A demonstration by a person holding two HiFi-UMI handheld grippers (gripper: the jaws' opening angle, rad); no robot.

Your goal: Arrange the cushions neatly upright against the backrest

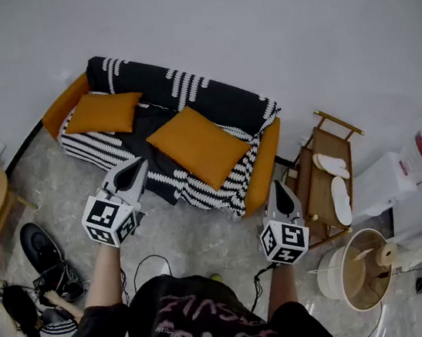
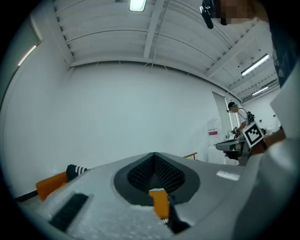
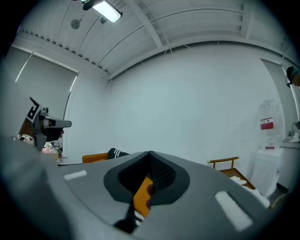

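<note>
Head view: the sofa (image 1: 264, 160), orange under a black-and-white striped throw (image 1: 208, 94), sits at 12 o'clock. Two orange cushions are on it. The left cushion (image 1: 102, 113) lies at the sofa's 9 o'clock end by the armrest. The right cushion (image 1: 200, 146) lies face-up on the seat towards 3 o'clock, not standing against the backrest. The left hand-held gripper (image 1: 140, 164) hangs just before the seat's front edge, the right hand-held gripper (image 1: 277, 187) off the sofa's 3 o'clock armrest. Beyond that stands a wooden rack (image 1: 337, 126) carrying white slippers (image 1: 331, 166). Black shoes (image 1: 42, 250) and a cable (image 1: 143, 267) lie on the floor (image 1: 205, 235) at 8 o'clock.

Left gripper view: the left hand-held gripper (image 2: 154, 161) has its jaws pressed together, pinching nothing. An orange sofa armrest shows at 8 o'clock.

Right gripper view: the right hand-held gripper (image 3: 150, 157) is likewise pressed together and empty. The sofa peeks over at 10 o'clock, the rack at 3 o'clock.
</note>
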